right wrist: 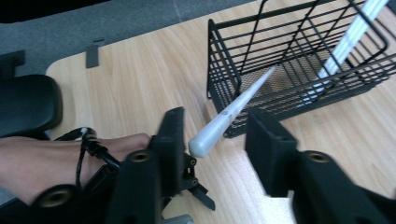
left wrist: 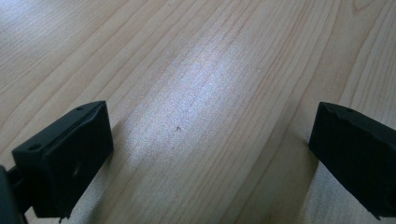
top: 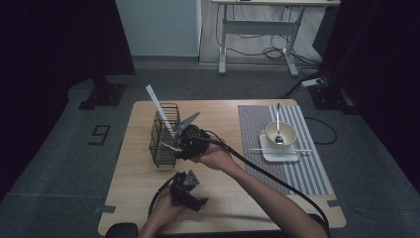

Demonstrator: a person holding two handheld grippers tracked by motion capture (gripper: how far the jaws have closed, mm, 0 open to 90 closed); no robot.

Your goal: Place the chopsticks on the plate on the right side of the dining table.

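A black wire basket (top: pixel 164 134) stands left of the table's middle. A pair of white sticks (top: pixel 156 101) leans out of its top, the same white sticks (right wrist: pixel 350 37) showing inside the basket (right wrist: pixel 299 70). A white tapered utensil handle (right wrist: pixel 224 121) pokes out of the basket's side. Its blunt end lies between the jaws of my right gripper (right wrist: pixel 219 140), which stand apart without pressing on it. In the high view my right gripper (top: pixel 177 145) sits at the basket's near right corner. My left gripper (top: pixel 190 196) rests lower down; its jaws (left wrist: pixel 210 140) are wide open over bare wood.
On the right lies a striped placemat (top: pixel 312 168) with a white tray (top: pixel 270 154), a pale bowl (top: pixel 281 133) holding a spoon, and a white stick across the tray. The person's left hand (right wrist: pixel 46 163) shows beside the right jaws. A black chair (right wrist: pixel 28 102) sits at the table's near edge.
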